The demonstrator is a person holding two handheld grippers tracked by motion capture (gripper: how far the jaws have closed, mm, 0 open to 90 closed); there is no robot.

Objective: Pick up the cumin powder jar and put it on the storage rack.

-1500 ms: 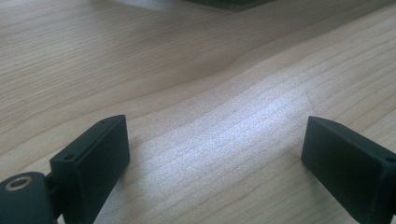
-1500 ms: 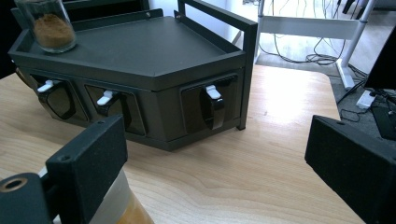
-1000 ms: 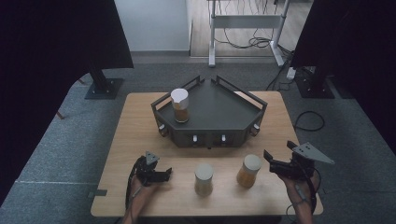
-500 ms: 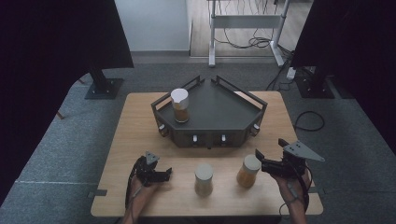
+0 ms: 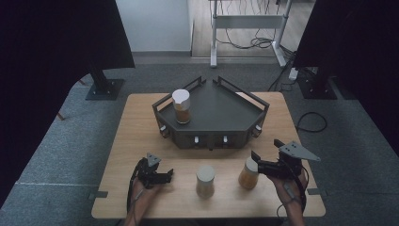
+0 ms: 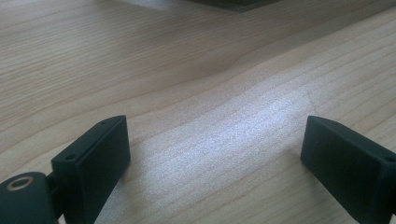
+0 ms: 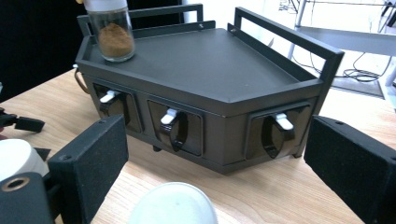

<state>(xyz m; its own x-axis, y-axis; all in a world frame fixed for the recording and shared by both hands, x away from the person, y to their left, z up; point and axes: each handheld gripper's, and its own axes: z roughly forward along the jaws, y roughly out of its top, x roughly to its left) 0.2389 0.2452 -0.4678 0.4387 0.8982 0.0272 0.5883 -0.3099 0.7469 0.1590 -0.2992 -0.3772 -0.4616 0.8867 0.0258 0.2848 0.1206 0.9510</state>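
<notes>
Reaching for right jar (image 5: pixel 248 173) with open right gripper (image 5: pixel 258 165) | left gripper (image 5: pixel 167 175) idling, jaws open, just narrowing | one jar (image 5: pixel 181 106) sitting on rack (image 5: pixel 226 113), two waiting on bench (image 5: pixel 141 136).

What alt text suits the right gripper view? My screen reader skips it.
The right gripper, jaws open, sits just behind a white-lidded jar. Beyond stands a dark tray rack with three front hooks, a spice jar on its back left corner.

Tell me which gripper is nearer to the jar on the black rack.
Left. The left gripper lies at the table's near edge, straight in front of the jar on the rack. The right gripper sits farther off to the other side, beside a jar on the table.
</notes>
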